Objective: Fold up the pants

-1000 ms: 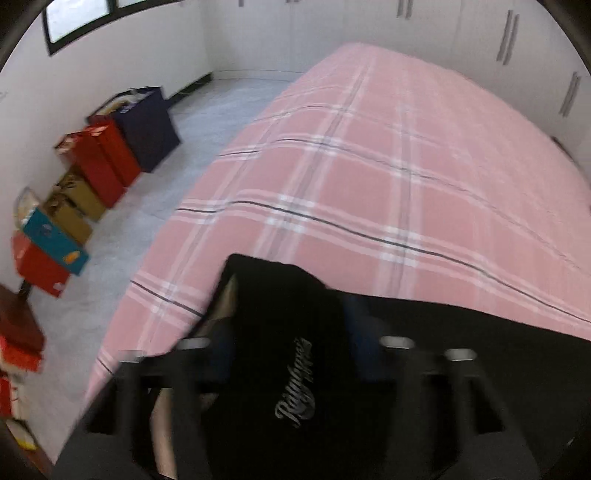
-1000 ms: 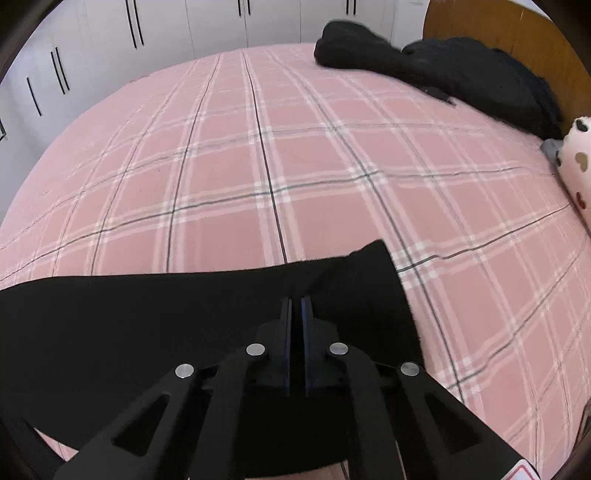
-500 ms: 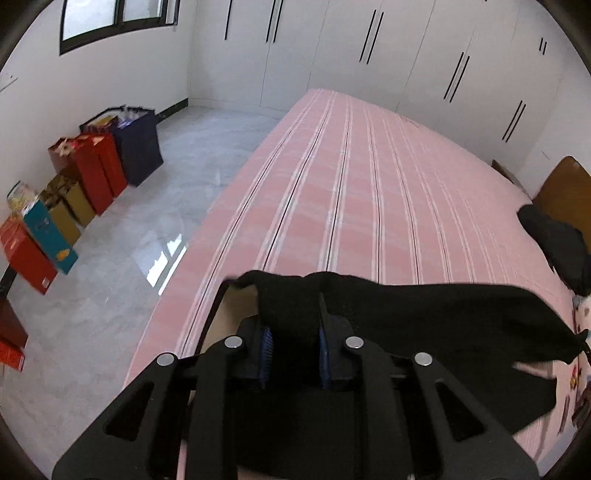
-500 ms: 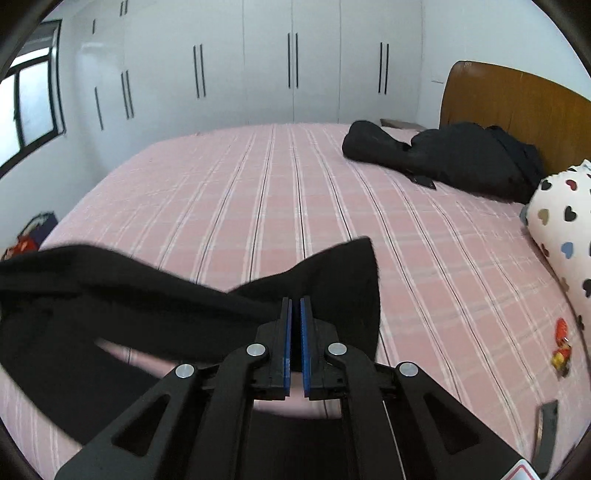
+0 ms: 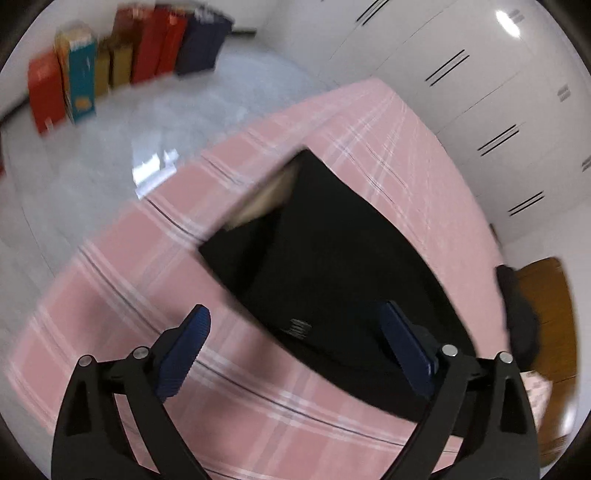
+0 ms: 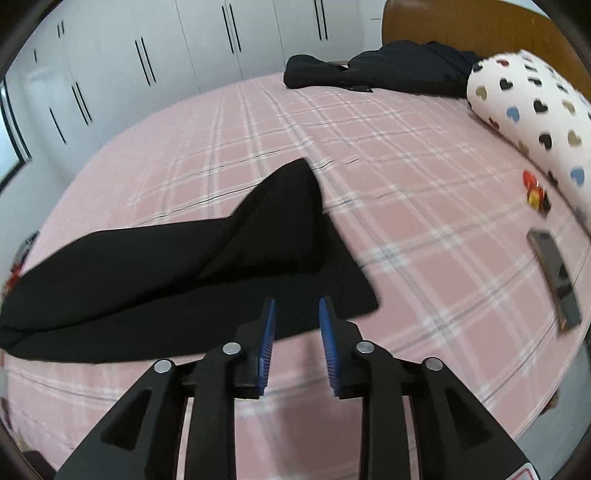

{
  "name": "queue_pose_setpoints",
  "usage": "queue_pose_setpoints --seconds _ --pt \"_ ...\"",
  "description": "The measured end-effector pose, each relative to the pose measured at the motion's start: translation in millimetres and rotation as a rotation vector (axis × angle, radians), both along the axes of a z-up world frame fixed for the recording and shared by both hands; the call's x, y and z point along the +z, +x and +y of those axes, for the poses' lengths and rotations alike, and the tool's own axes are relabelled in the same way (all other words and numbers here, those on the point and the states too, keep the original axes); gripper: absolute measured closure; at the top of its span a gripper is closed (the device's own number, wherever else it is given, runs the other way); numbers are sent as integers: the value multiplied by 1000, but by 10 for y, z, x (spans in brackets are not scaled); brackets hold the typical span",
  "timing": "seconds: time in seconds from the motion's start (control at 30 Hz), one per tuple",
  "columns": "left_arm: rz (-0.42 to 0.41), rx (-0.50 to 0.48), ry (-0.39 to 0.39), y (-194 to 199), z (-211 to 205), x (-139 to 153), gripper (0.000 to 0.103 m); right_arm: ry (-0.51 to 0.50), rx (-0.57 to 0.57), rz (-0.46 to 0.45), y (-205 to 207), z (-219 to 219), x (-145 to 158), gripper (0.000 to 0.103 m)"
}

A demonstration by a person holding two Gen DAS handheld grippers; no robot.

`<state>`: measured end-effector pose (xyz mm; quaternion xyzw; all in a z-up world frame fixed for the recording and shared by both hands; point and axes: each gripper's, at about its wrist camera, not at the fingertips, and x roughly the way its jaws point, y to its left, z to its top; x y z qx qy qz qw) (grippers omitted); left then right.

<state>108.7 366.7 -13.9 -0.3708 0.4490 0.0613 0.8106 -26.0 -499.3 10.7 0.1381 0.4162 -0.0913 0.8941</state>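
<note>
The black pants [image 5: 332,266] lie on the pink plaid bed [image 5: 147,295]; in the right wrist view the pants [image 6: 184,266] spread across the near left of the bed, with one leg end folded up in a raised peak. My left gripper [image 5: 295,339] is wide open and empty, just above the near edge of the pants. My right gripper [image 6: 295,325] is open and empty, above the near right corner of the pants. The left view is blurred by motion.
A dark jacket [image 6: 369,70] and a heart-print pillow [image 6: 528,110] lie by the wooden headboard [image 6: 461,26]. A phone [image 6: 554,277] and a small red toy [image 6: 535,192] lie on the bed at right. Coloured bags [image 5: 122,55] stand on the floor by the wall.
Both grippers have let go of the pants and opened. The pants have dropped from the air onto the bed, and both grippers have pulled back above them.
</note>
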Motion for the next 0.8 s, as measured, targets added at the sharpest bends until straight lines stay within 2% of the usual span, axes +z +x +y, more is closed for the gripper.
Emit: queue_pose_setpoints --seconds 0.1,0.2,0.27,0.3,0.33,0.4,0.43,0.53,0.57,0.63,0.7,0.8 --pt "7 -33 -86 194 -208 -3 12 71 31 8 -28 266 -64 73" --pt "93 -28 -172 425 -285 -135 12 91 57 16 -37 529 -102 59" --pt "137 -11 -211 532 -292 -209 25 103 73 25 -31 651 -139 58" --pt "141 -21 -209 579 -311 -205 39 110 75 30 -34 672 -164 58" --pt "150 -32 -181 612 -314 -199 46 124 76 37 -23 676 -173 58" --pt "143 -46 -161 681 -287 -119 54 160 54 43 -3 637 -156 58" --pt "146 -47 -148 692 -283 -103 65 187 37 36 17 579 -126 58" --pt "167 -45 -133 714 -241 -136 85 255 -37 19 99 374 -27 57" --pt "168 -42 -136 708 -222 -153 86 273 -60 17 147 302 1 57" --pt "171 -38 -135 690 -203 -178 103 298 -105 19 316 145 83 52" --pt "180 -30 -114 652 -162 -205 103 262 -156 22 510 55 172 38" --pt "187 -19 -105 635 -139 -215 103 137 -244 16 777 -78 283 36"
